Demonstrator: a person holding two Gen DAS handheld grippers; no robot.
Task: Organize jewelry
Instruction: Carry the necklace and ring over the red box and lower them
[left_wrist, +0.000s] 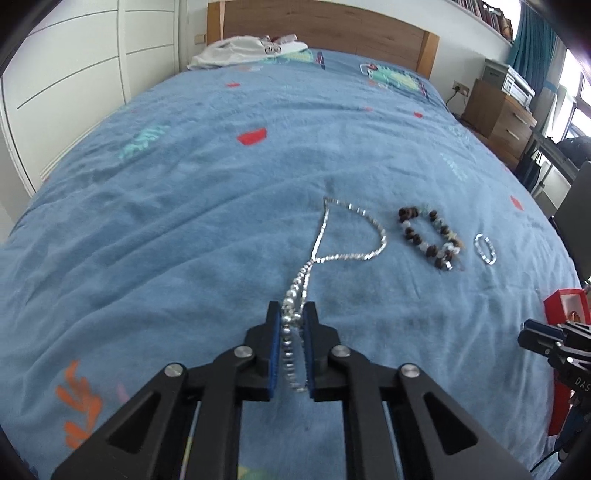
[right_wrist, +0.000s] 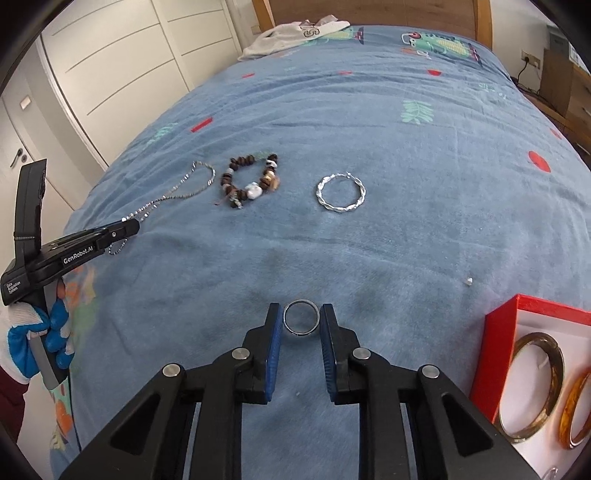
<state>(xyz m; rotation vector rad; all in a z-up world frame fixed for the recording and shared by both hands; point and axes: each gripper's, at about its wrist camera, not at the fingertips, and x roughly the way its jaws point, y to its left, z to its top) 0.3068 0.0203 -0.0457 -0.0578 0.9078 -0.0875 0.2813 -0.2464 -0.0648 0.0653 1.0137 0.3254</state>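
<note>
In the left wrist view my left gripper (left_wrist: 293, 308) is shut on a silver bead necklace (left_wrist: 325, 236). Its chain trails forward in a loop over the blue bedspread (left_wrist: 184, 206). The right wrist view shows my right gripper (right_wrist: 301, 312) shut on a plain metal ring (right_wrist: 301, 318), held upright between the blue pads just above the bedspread (right_wrist: 406, 229). Further out lie a brown beaded bracelet (right_wrist: 251, 181) and a twisted silver bangle (right_wrist: 340, 192). At the left edge, the left gripper (right_wrist: 129, 225) holds the necklace (right_wrist: 184, 190).
An open red box (right_wrist: 495, 354) at the right edge holds a gold bangle (right_wrist: 532, 384) and an amber bangle (right_wrist: 576, 410). A gloved hand (right_wrist: 37, 332) grips the left tool. White clothing (right_wrist: 295, 33) lies by the wooden headboard (left_wrist: 332, 29). A wardrobe stands to the left.
</note>
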